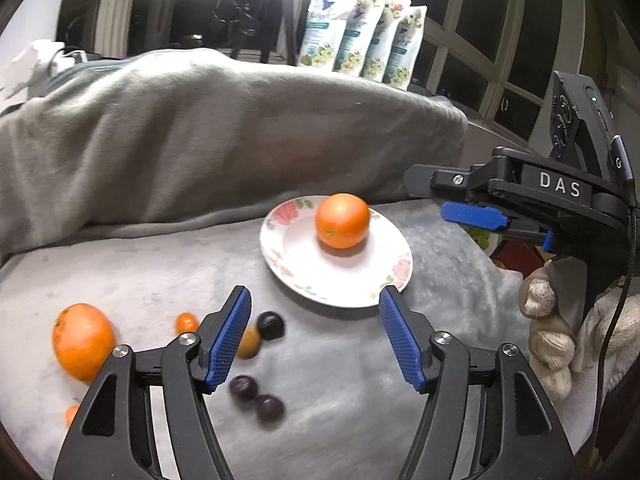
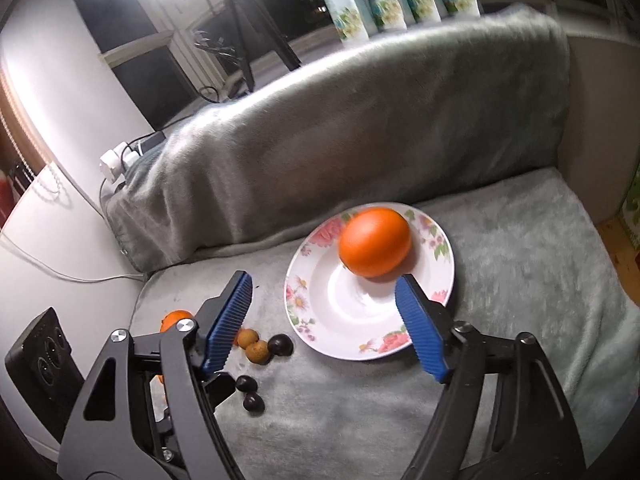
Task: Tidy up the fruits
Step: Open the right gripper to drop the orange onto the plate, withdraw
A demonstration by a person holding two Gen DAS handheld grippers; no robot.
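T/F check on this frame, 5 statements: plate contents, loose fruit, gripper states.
1. One orange sits on the floral plate. True.
2. The left gripper is shut on a dark plum. False: its jaws are open and hold nothing.
3. A second orange lies on the grey blanket, off the plate. True.
4. The dark plums are on the plate. False: they lie on the blanket beside it.
5. The right gripper is open. True.
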